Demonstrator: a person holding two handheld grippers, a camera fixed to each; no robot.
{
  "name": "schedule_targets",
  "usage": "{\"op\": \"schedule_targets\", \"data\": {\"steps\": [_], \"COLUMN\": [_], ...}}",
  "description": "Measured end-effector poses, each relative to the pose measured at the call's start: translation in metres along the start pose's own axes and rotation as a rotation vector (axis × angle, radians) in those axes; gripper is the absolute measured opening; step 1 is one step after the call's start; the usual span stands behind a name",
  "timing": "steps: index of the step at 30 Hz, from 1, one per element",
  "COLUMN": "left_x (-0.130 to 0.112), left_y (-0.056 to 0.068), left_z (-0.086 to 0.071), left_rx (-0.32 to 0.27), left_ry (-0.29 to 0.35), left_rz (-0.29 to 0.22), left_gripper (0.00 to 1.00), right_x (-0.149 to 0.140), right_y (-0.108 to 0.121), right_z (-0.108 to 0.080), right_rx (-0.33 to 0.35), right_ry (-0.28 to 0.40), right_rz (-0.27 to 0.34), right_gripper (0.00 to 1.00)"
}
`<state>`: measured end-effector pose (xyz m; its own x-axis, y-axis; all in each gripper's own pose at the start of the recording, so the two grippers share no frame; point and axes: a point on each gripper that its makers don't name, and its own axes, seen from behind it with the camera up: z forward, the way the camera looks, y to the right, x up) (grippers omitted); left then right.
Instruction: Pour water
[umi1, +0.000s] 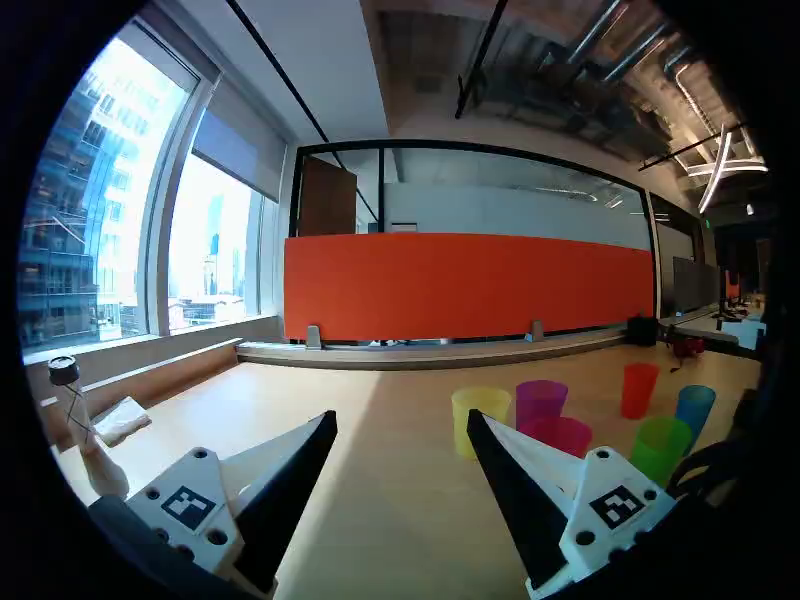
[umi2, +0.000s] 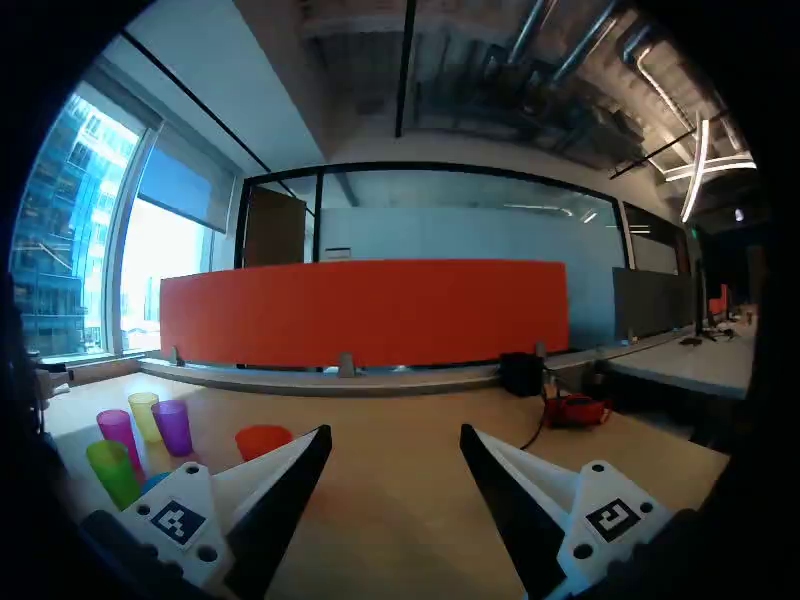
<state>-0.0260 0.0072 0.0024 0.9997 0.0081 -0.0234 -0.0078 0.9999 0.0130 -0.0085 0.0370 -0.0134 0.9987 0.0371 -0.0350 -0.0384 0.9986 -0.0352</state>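
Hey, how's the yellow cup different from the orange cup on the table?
In the left gripper view, the yellow cup is leftmost of the group and nearer; the orange cup stands farther back, to the right. The left gripper's finger overlaps the yellow cup; the orange cup is in full view. Both are upright translucent tumblers on the table.

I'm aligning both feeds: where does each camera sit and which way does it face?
Left gripper view: on the left gripper, fingers open, low over the wooden table, facing the orange panel; coloured cups ahead-right.
Right gripper view: on the right gripper, open, facing that panel; cups at left.
Shared: table, panel, cups.
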Motion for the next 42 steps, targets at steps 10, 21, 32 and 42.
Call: {"op": "schedule_targets", "data": {"steps": [10, 21, 32, 42], "left_x": [0.000, 0.000, 0.000, 0.000], "left_y": [0.000, 0.001, 0.001, 0.002], "left_z": [0.001, 0.000, 0.000, 0.001], "left_rx": [0.000, 0.000, 0.000, 0.000], "left_ry": [0.000, 0.000, 0.000, 0.000], "left_rz": [0.000, 0.000, 0.000, 0.000], "left_gripper": [0.97, 0.97, 0.97, 0.97], "right_x": [-0.010, -0.009, -0.008, -0.013], "right_y": [0.001, -0.011, -0.022, -0.023], "right_z": [0.008, 0.007, 0.006, 0.005], "right_rx": [-0.012, -0.004, 0.004, 0.002], "right_ry": [-0.026, -0.025, -0.021, -0.029], "right_rz": [0.006, 0.016, 0.020, 0.024], "right_gripper": [0.99, 0.99, 0.99, 0.99]}}
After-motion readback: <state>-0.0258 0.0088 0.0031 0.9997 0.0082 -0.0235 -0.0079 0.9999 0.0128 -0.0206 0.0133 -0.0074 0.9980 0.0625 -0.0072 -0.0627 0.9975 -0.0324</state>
